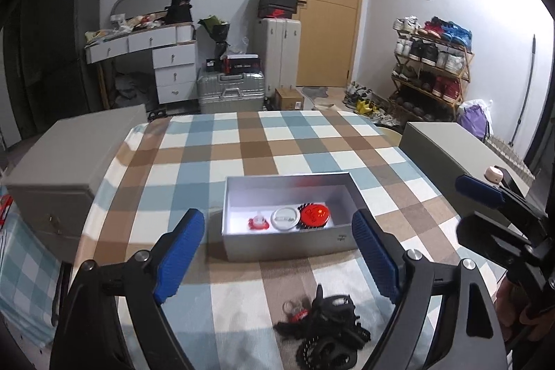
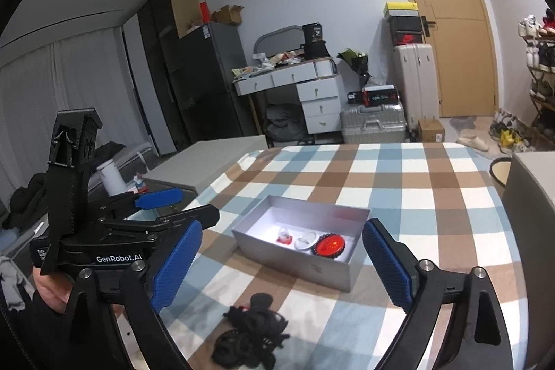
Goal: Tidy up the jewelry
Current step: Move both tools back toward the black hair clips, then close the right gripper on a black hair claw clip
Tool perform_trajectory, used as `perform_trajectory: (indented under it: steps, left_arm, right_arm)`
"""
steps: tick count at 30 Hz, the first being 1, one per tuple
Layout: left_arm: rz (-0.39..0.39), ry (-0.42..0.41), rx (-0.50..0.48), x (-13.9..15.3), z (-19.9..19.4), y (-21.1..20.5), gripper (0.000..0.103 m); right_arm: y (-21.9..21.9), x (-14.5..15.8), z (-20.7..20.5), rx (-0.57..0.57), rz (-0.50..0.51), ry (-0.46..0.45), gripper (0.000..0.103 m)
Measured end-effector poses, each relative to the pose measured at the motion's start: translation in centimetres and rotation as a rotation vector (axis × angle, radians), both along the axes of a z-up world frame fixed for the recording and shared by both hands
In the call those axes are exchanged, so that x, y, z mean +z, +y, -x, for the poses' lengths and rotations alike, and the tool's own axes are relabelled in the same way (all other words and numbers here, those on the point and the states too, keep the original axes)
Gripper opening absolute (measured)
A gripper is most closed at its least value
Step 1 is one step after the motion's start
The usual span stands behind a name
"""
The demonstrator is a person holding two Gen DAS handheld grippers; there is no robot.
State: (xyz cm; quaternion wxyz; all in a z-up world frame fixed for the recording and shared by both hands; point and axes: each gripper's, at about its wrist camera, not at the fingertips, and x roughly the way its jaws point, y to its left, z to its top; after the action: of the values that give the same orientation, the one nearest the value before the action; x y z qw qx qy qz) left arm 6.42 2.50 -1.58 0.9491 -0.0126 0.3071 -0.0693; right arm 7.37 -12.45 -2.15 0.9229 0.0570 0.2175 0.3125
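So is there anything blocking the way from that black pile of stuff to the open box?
Nothing visible does. The black pile lies on bare checked tablecloth just in front of the silver box; only the box's near wall must be cleared.

Both grippers are showing black frames with silver round screws at the pivots and ribbed blue pads on the fingers [image 1: 180, 260]. The left gripper [image 2: 166, 210], at nine o'clock in the right wrist view, is wearing white "GenRobot.AI" lettering and a black ridged strap.
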Motion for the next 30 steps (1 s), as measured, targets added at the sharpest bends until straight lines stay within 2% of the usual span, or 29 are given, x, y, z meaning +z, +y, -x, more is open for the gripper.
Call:
perform_trajectory:
  steps: [3,7,9,15,18,22,28,30]
  left_arm:
    - [0.034,0.015,0.034,-0.5,0.9,0.8,0.085]
    - [0.056,0.052,0.056,-2.0,2.1,1.6,0.095]
    - [0.041,0.070,0.076,-3.0,2.8,1.8,0.095]
    - [0.076,0.113,0.104,-5.4,5.1,3.0,0.096]
    - [0.077,0.120,0.172,-6.5,6.4,4.0,0.097]
    - [0.085,0.145,0.215,-7.5,7.6,4.8,0.097]
    - [0.066,0.188,0.212,-8.7,8.3,5.0,0.097]
    - [0.070,0.202,0.211,-9.1,8.4,5.1,0.097]
  right_arm:
    - [-0.1,-0.3,1.4,0.011,0.003,-0.003,0.099]
    - [0.2,-1.4,2.8,0.037,0.021,0.009,0.100]
    - [0.4,-2.2,3.6,0.058,0.030,0.025,0.100]
    - [0.9,-5.5,4.9,0.075,0.072,0.093,0.100]
    - [1.3,-7.0,5.0,0.077,0.072,0.139,0.100]
    - [2.2,-8.4,5.0,0.095,0.080,0.177,0.100]
    - [3.7,-9.1,5.1,0.124,0.085,0.178,0.092]
    - [4.1,-9.5,5.0,0.128,0.084,0.195,0.080]
